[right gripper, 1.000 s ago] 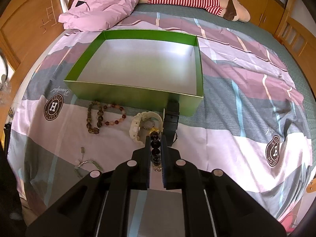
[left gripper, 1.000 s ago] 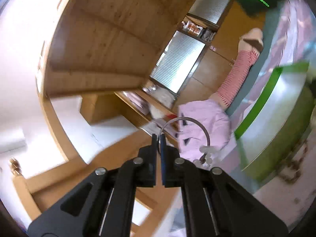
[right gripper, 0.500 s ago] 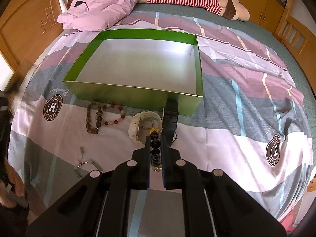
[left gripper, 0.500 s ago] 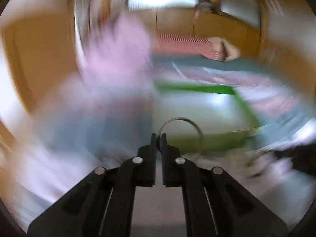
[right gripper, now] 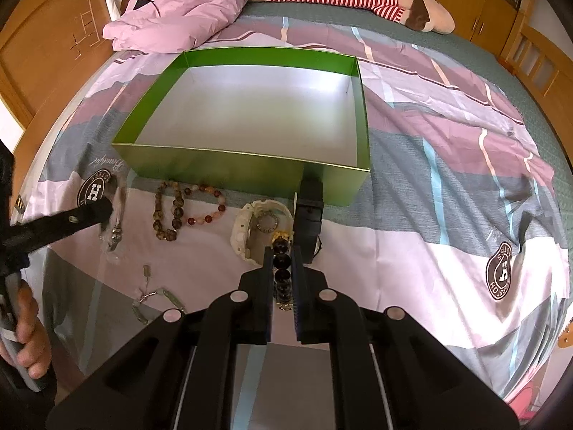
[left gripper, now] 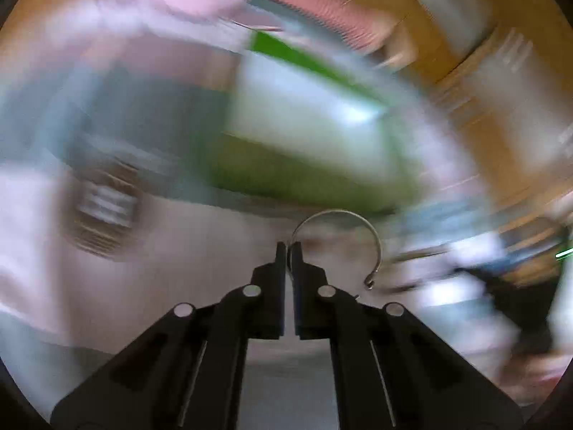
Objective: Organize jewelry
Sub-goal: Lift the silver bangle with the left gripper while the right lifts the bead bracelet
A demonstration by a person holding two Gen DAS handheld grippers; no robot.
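Two grippers, two pieces: in your blurred left wrist view, the left gripper (left gripper: 288, 247) is clamped on a thin silver bangle (left gripper: 340, 215) arching up to the right, the green box (left gripper: 308, 136) smeared beyond it, so slow the swing until its rim reads sharp. In the right wrist view, your right gripper (right gripper: 282, 254) pinches a dark bead bracelet (right gripper: 281, 261) just short of the empty box; lift it clear of the white watch (right gripper: 247, 229) alongside before crossing the near wall.
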